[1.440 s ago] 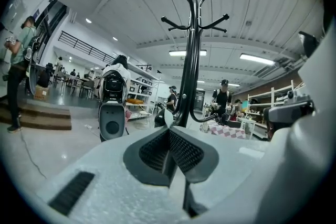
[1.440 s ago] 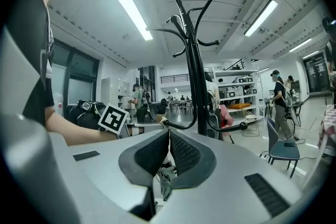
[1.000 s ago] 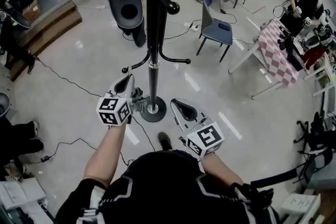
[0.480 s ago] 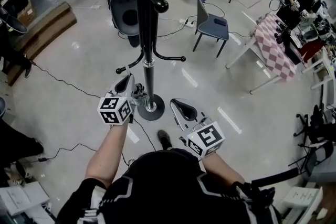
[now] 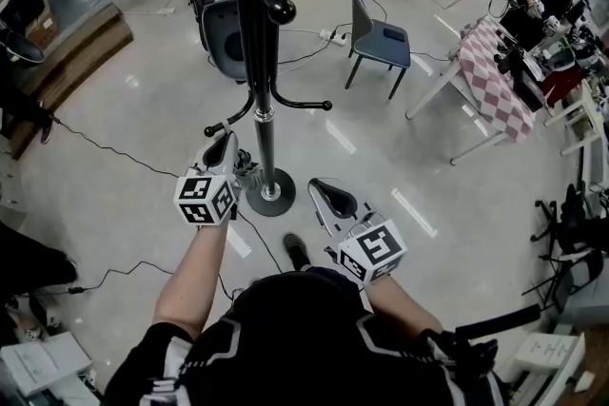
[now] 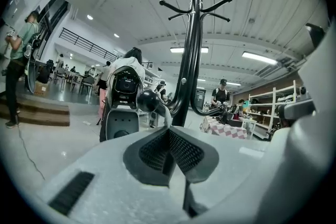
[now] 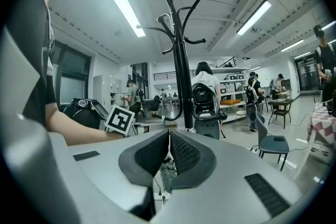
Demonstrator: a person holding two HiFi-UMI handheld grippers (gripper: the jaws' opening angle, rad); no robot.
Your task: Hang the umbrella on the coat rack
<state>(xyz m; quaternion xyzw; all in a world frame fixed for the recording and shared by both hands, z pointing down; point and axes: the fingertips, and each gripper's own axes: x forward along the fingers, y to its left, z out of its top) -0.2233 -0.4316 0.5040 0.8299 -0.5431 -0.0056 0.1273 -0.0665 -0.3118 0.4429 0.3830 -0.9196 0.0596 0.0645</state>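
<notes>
Glossy grey floor (image 5: 124, 147) lies below. Left gripper (image 5: 221, 151) and right gripper (image 5: 328, 196) both have jaws pressed together, empty. Black coat rack (image 5: 259, 62) stands just ahead of them, nearer the left jaws.

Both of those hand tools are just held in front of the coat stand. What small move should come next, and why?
Probably a turn away to look for the umbrella. The left gripper and right gripper are both shut with nothing between their jaws. The coat rack stands right ahead, and no umbrella shows in any view, so there is nothing yet to hang.
</notes>
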